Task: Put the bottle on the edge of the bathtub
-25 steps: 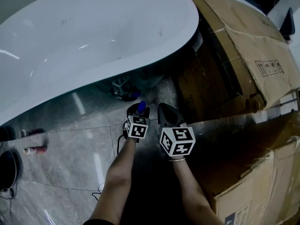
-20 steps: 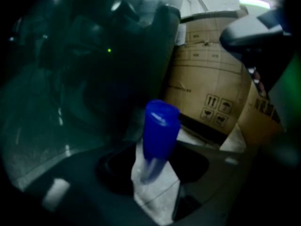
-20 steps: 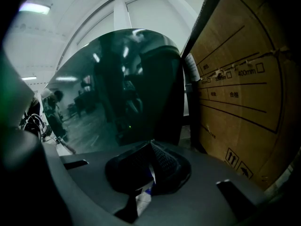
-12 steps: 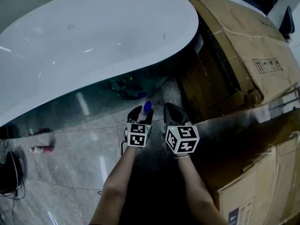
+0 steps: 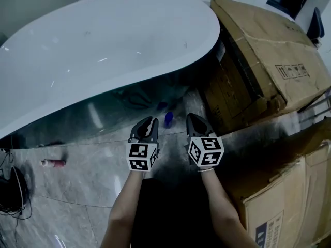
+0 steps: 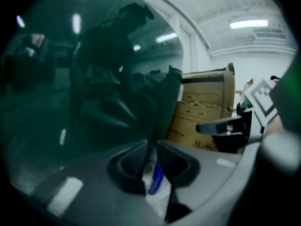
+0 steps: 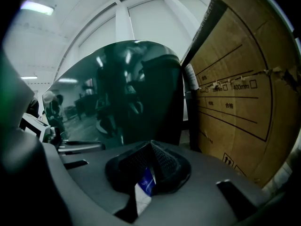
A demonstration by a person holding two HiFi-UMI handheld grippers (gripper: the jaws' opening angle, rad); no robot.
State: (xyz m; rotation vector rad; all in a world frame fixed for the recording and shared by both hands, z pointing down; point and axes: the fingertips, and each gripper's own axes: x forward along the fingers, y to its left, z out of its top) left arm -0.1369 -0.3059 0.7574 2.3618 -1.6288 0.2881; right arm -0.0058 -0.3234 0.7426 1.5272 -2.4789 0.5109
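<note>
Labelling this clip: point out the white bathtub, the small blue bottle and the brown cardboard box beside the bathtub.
White bathtub [image 5: 103,45]: head view, bare white surface.
Small blue bottle [image 5: 168,119]: head view, its body.
Brown cardboard box [image 5: 269,50]: head view, top panel.

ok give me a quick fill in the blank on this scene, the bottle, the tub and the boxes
1. The blue bottle is down on the ___, not on the edge of the bathtub.
2. The inside of the bathtub is ___ in colour.
3. In the head view the cardboard boxes stand to the ___ of the bathtub.
Missing words: floor; white; right
</note>
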